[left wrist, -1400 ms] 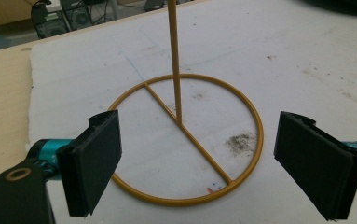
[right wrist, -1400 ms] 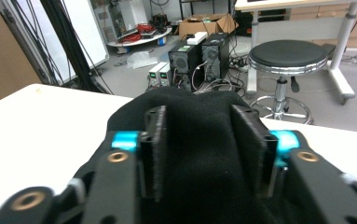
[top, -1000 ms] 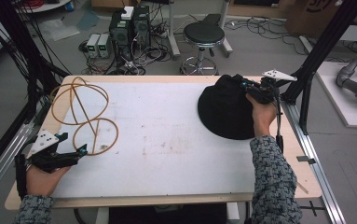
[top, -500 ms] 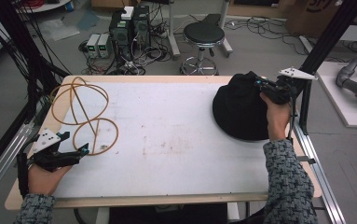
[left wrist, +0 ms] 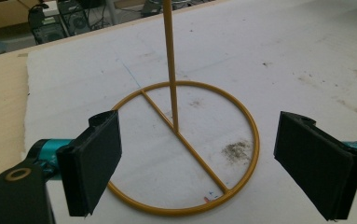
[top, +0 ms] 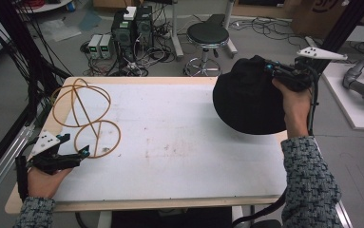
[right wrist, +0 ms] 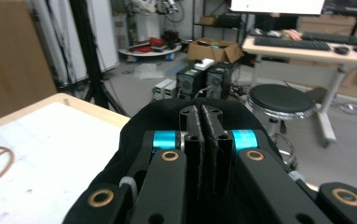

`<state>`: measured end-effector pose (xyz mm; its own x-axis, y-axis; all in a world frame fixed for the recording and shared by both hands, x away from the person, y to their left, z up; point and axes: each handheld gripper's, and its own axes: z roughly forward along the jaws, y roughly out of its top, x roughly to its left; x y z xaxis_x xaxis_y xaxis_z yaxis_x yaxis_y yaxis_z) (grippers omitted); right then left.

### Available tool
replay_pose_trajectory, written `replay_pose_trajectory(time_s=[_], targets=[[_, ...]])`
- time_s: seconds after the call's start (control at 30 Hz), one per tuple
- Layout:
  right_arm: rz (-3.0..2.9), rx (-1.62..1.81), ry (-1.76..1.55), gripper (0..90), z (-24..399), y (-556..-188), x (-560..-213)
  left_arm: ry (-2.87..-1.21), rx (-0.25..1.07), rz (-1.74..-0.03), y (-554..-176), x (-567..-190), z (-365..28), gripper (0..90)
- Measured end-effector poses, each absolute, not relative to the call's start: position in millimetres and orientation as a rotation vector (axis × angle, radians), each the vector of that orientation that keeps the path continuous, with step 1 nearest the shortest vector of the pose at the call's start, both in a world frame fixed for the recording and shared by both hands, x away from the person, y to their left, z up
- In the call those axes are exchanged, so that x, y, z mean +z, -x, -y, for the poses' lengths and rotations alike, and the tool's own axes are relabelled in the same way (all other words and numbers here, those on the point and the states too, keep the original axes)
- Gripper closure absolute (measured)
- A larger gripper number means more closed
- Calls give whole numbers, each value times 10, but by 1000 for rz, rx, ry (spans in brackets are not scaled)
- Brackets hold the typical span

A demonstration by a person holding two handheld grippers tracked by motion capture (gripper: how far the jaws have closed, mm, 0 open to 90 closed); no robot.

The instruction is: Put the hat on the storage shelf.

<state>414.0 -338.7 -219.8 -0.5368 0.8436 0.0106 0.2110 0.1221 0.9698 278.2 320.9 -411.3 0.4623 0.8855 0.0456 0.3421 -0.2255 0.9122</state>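
hat (top: 248,97) lifted off table | right hand-held gripper (top: 269,68) clamped on it

right gripper (top: 271,70) raised with jaws clamped together, left gripper (top: 82,153) low with jaws spread.

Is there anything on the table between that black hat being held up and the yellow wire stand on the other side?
Nothing visible. The right gripper holds the black hat above the table's right edge, and the white table top between it and the yellow wire stand is bare. The left gripper sits open at the stand's round base, on its near side.
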Motion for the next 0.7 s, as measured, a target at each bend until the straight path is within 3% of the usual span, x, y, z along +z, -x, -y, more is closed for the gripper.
replay_pose_trajectory(time_s=[0.33,0.7], targets=[[-1871,1528,-850,883,3140,-4108,-1508,-1771,740,-1047,-2765,-4105,-3221,153],[-1835,1762,-714,883,2818,-4233,-1324,-1769,743,-1045,-2755,-4093,-3244,153]])
